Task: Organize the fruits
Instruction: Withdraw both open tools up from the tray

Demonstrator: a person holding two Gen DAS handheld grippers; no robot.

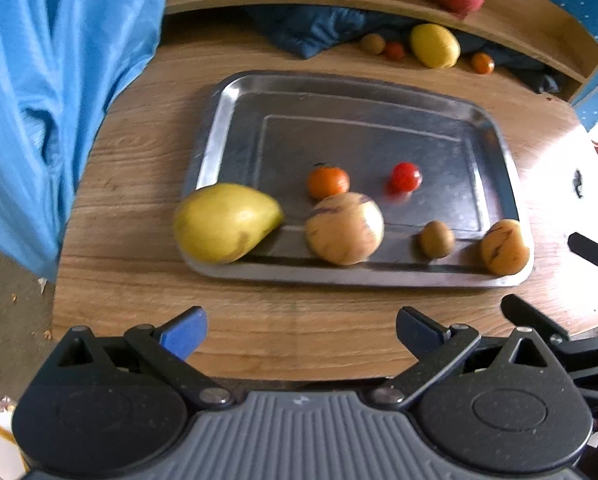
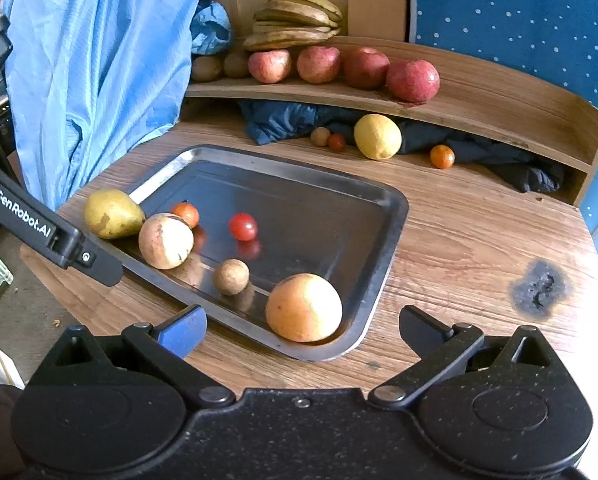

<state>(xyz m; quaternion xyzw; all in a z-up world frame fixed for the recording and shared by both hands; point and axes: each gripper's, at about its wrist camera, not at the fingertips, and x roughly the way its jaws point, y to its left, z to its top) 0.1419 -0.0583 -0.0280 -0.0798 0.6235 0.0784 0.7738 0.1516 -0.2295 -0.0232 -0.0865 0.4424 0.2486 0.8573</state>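
1. Overhead, the left gripper [image 1: 301, 330] hangs above the near table [image 1: 147, 184] edge and points steeply down at the tray [image 1: 219, 120]; its jaws stand wide with nothing between them.
2. Lower and to the right, the right gripper [image 2: 301, 330] tilts down less steeply toward the tray's near right corner, jaws likewise spread wide and empty.
3. Seen from the right wrist, the left gripper's black arm crosses the left edge of that view, just beside the pear [image 2: 113, 214].
4. Inside the tray lie six fruits: the pear on the left rim, a pale melon [image 1: 343, 228] beside it, a small brown fruit [image 1: 436, 239], and an orange melon [image 1: 505, 247] in the near right corner.
5. Behind these sit a small orange [image 1: 327, 181] and a cherry tomato [image 1: 405, 177], apart from each other.
6. Beyond the tray, a lemon [image 2: 377, 136] and three small fruits rest on the table under the shelf [image 2: 499, 104].
7. Up on the shelf stand apples [image 2: 413, 80] in a row, with bananas [image 2: 295, 20] behind.
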